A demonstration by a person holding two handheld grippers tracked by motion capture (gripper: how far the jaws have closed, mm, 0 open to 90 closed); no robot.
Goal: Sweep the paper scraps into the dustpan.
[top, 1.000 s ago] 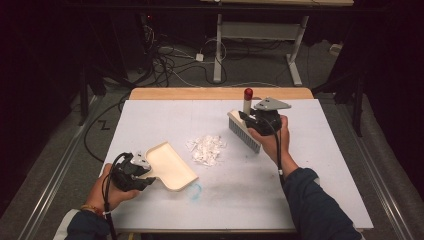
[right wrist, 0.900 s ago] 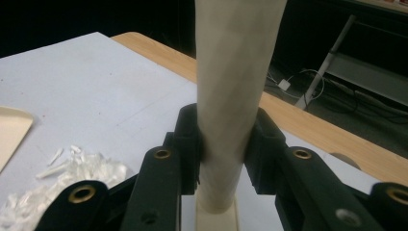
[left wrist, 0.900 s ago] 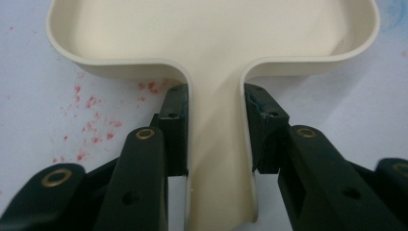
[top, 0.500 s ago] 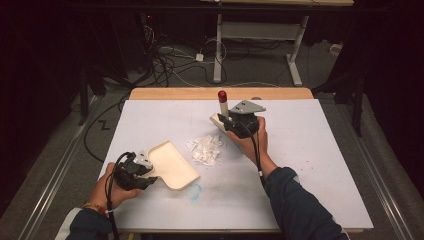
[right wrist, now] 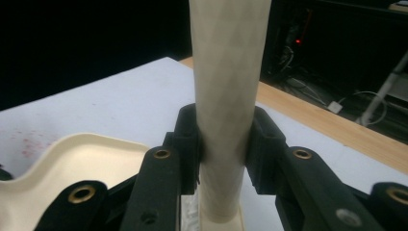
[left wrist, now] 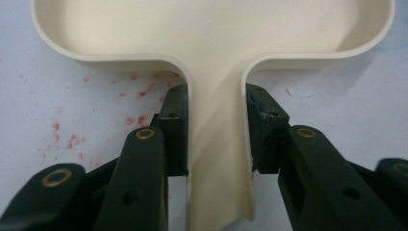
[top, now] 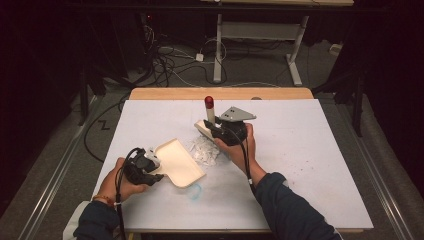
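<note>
Dustpan and brush, paper scraps between them on the table.
Left claw clamps the dustpan handle; right claw grips the brush handle.

Table evenly lit from above, surroundings dark; close views slightly soft.
</note>
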